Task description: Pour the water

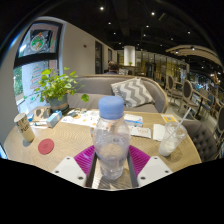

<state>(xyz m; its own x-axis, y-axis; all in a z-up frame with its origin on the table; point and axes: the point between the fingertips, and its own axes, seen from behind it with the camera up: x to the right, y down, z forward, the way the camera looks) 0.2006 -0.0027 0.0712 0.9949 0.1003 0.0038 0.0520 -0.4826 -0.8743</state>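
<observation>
The jaws are holding the bottle (111,143) upright between the pads (84,158) above the surface (70,140), so the pour is calling for a slow tilt toward the glass (169,141) (its cap looks on).

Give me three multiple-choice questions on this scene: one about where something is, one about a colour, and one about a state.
1. Where is the clear plastic water bottle?
A between the gripper's fingers
B beside the plant
C on the sofa
2. What colour is its cap?
A red
B light blue
C green
3. The bottle is:
A uncapped
B lying flat
C upright and capped

Answers: 1 A, the purple pads flank it. 2 B, the cap is pale blue. 3 C, it stands vertical on the round wooden table with its cap on.
</observation>
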